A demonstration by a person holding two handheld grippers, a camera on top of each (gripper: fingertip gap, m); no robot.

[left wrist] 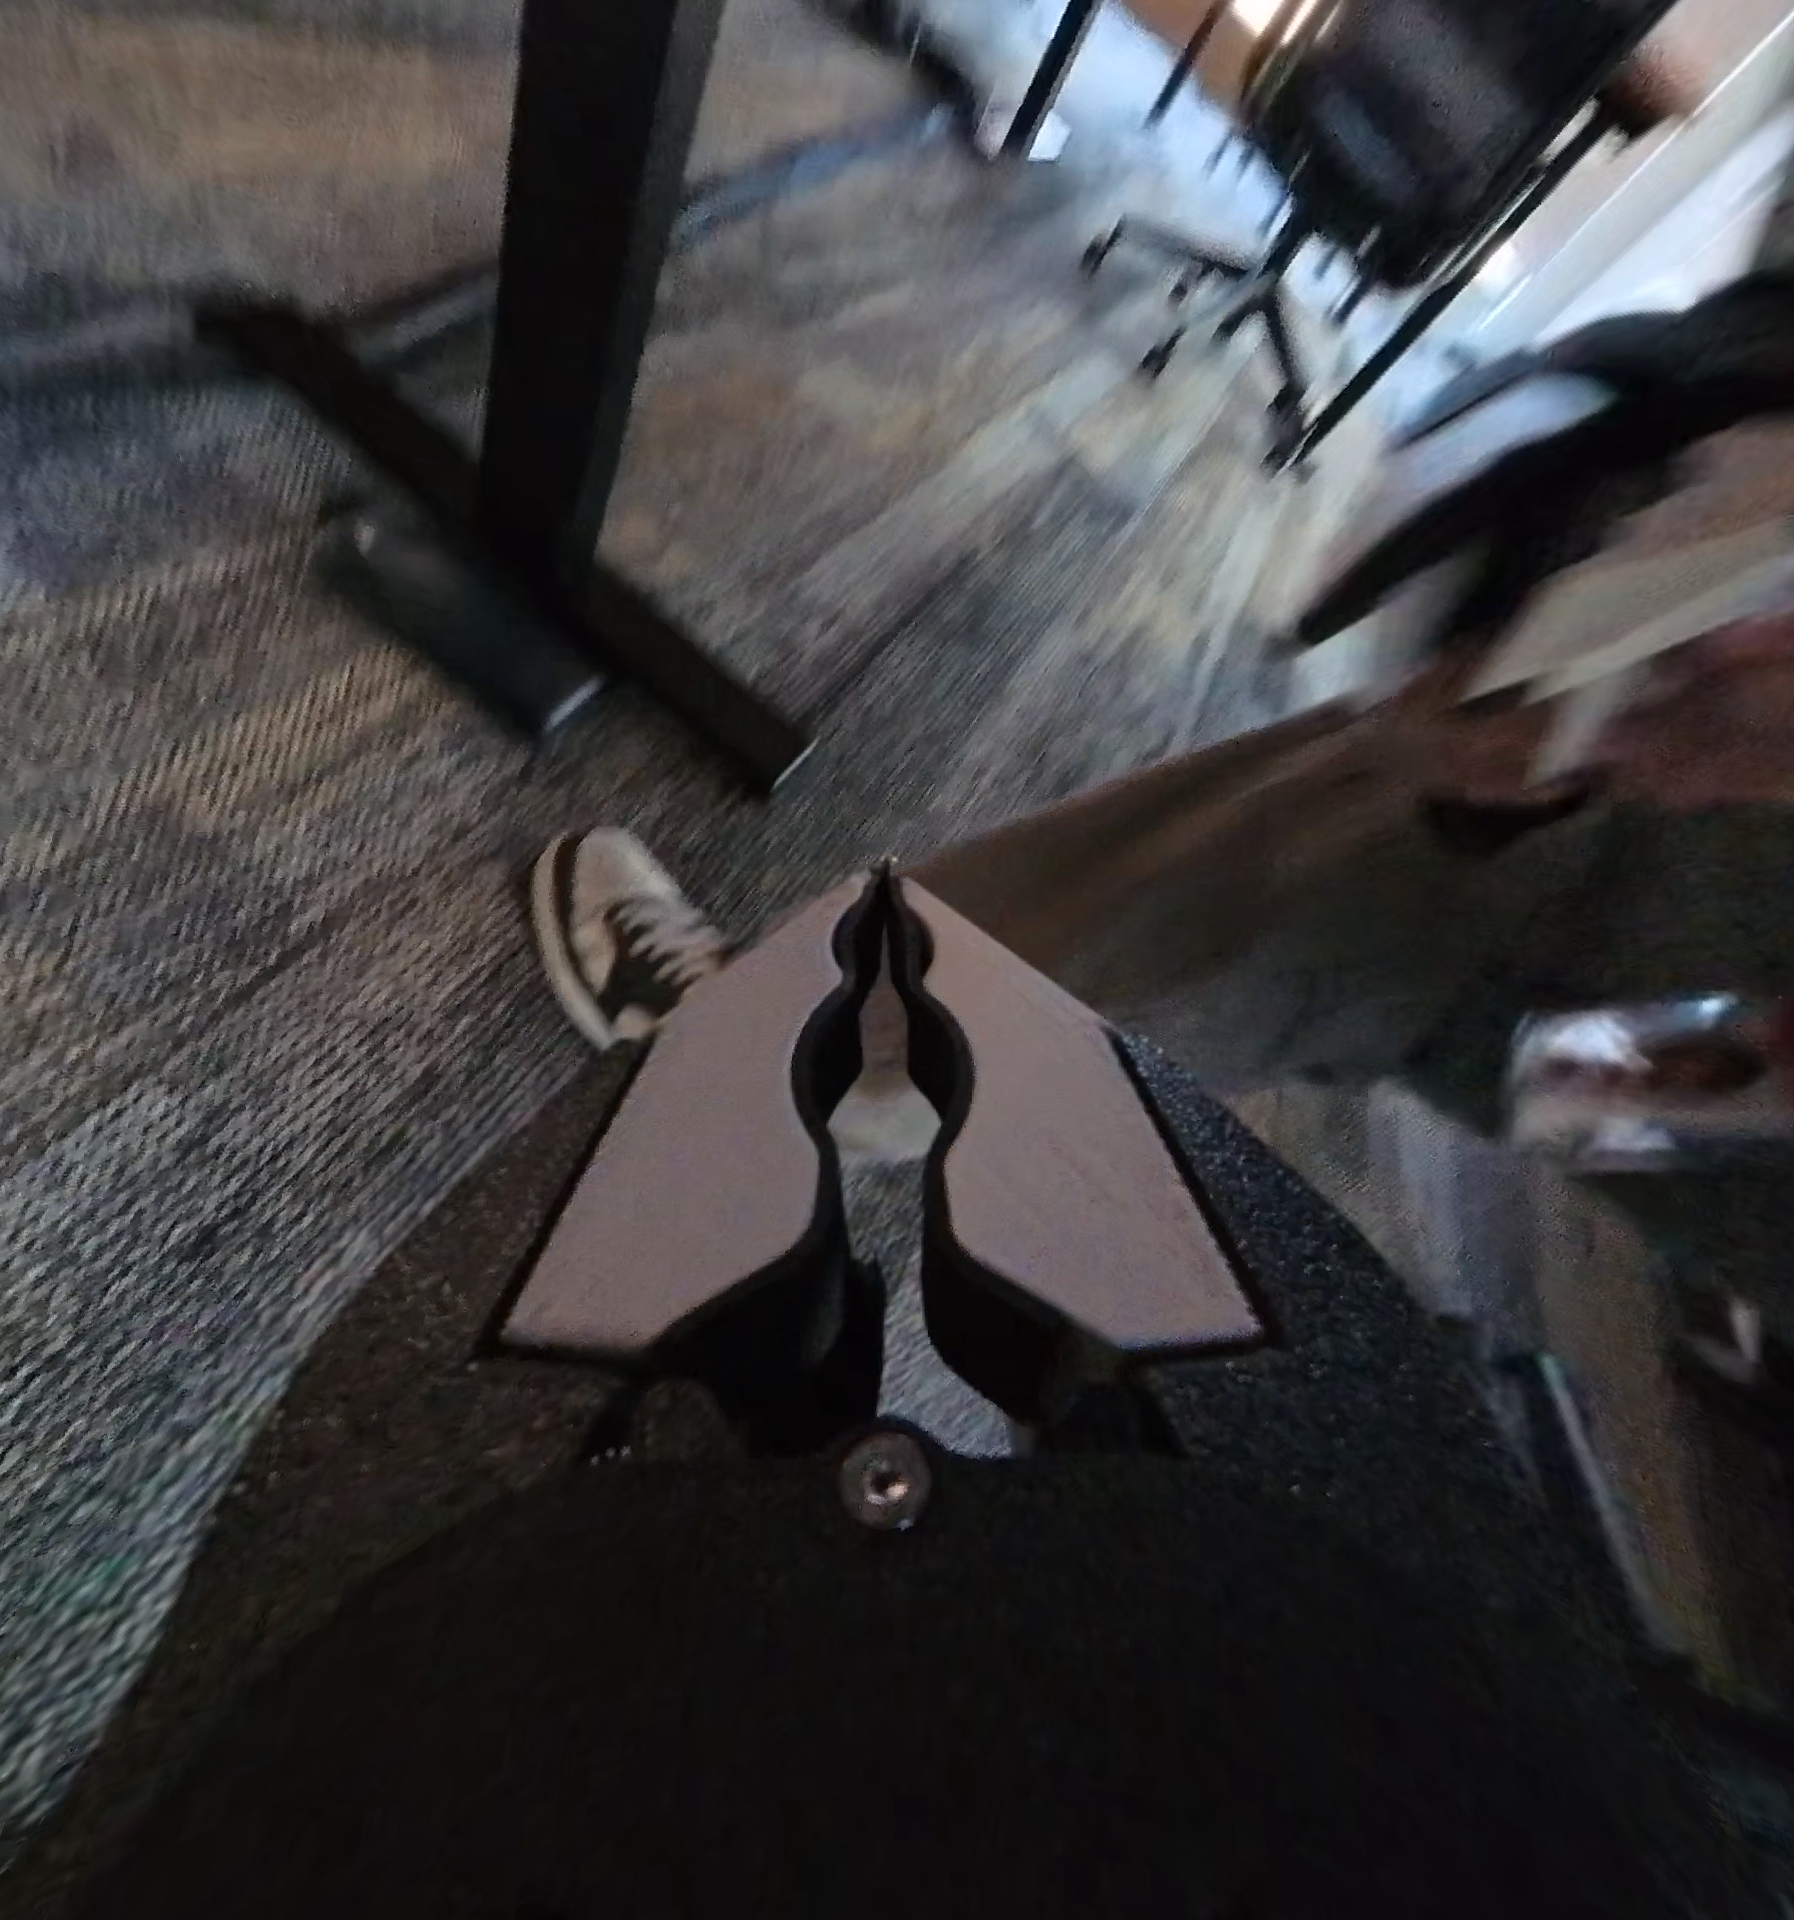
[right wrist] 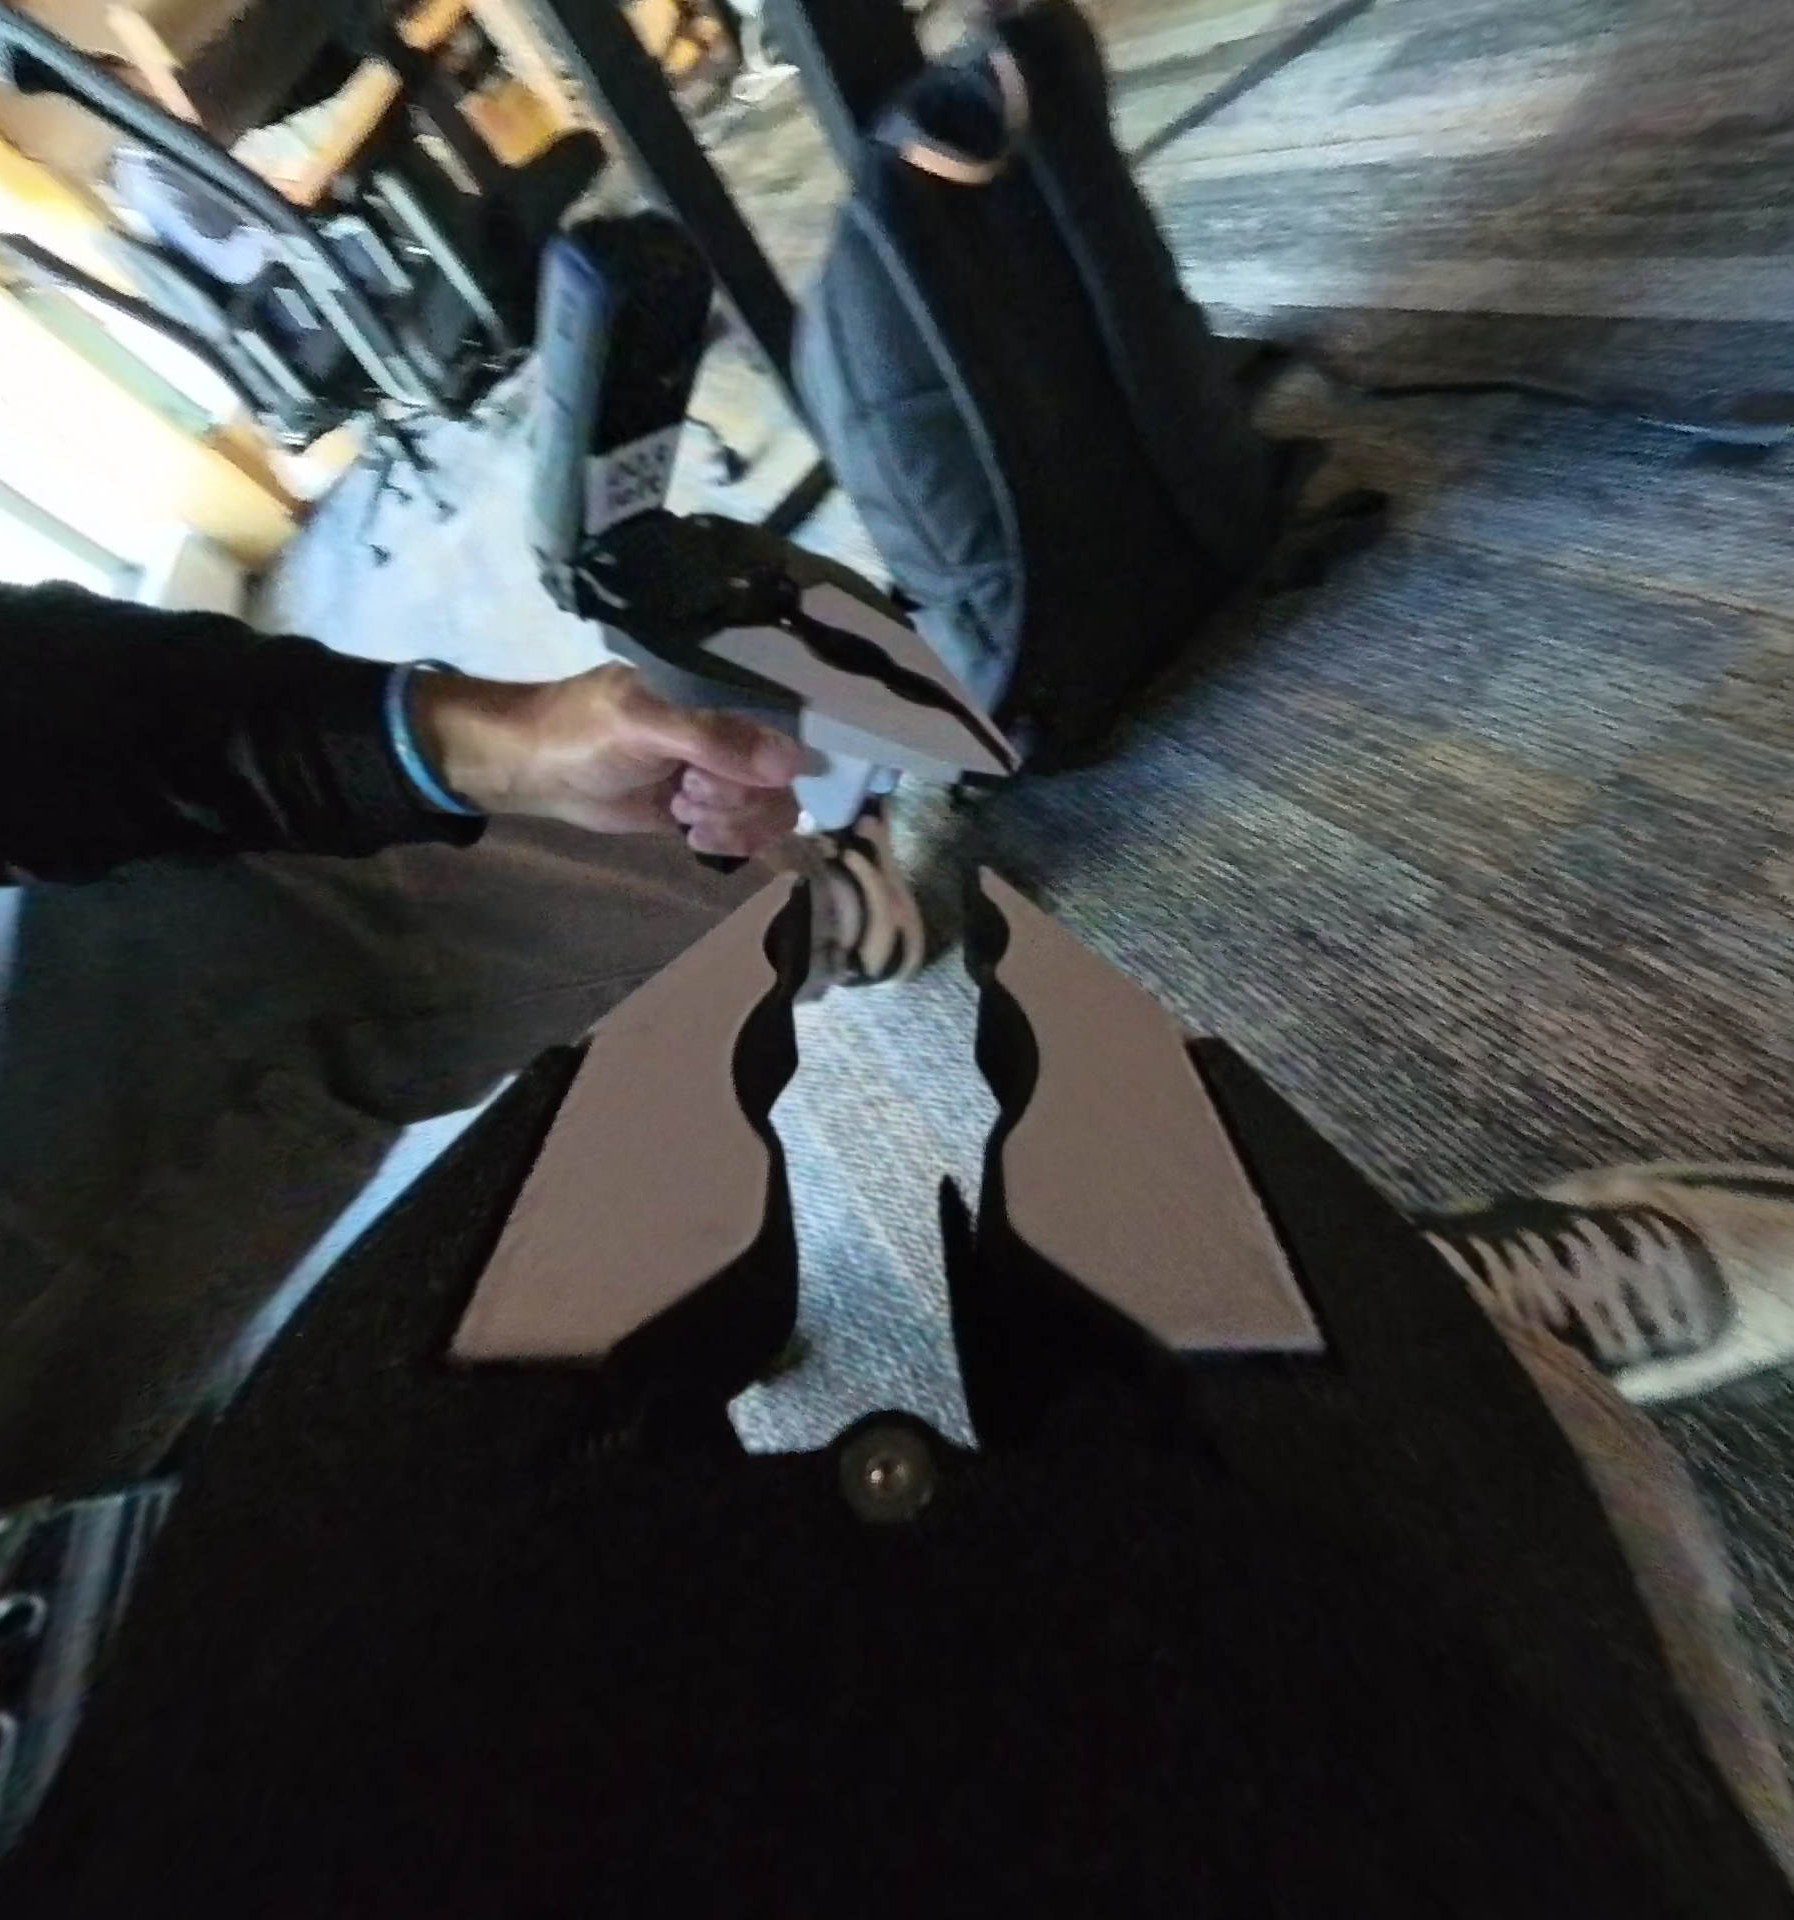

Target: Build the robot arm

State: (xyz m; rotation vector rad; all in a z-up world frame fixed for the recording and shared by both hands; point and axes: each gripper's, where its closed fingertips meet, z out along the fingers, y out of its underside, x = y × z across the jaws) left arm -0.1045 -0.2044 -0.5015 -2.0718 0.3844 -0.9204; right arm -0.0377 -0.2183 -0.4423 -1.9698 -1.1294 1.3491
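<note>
My left gripper (left wrist: 882,883) is shut and empty, its tips touching; it points down at the grey carpet (left wrist: 197,935), just right of a black-and-white shoe (left wrist: 618,935). The same gripper shows in the right wrist view (right wrist: 997,764), held by a hand (right wrist: 602,748) in a black sleeve. My right gripper (right wrist: 888,883) is open and empty, pointing down over the carpet (right wrist: 1392,831), with a shoe (right wrist: 862,914) between and beyond its tips. Both views are blurred by motion.
A black table leg and foot (left wrist: 581,416) stand on the carpet ahead. A dark table edge (left wrist: 1288,779) runs at the right. A grey and black backpack (right wrist: 976,364) stands on the floor. A second shoe (right wrist: 1651,1278) is at the right. Chairs (left wrist: 1371,135) stand farther off. The left gripper's tips are roughly 10 cm from the right gripper's.
</note>
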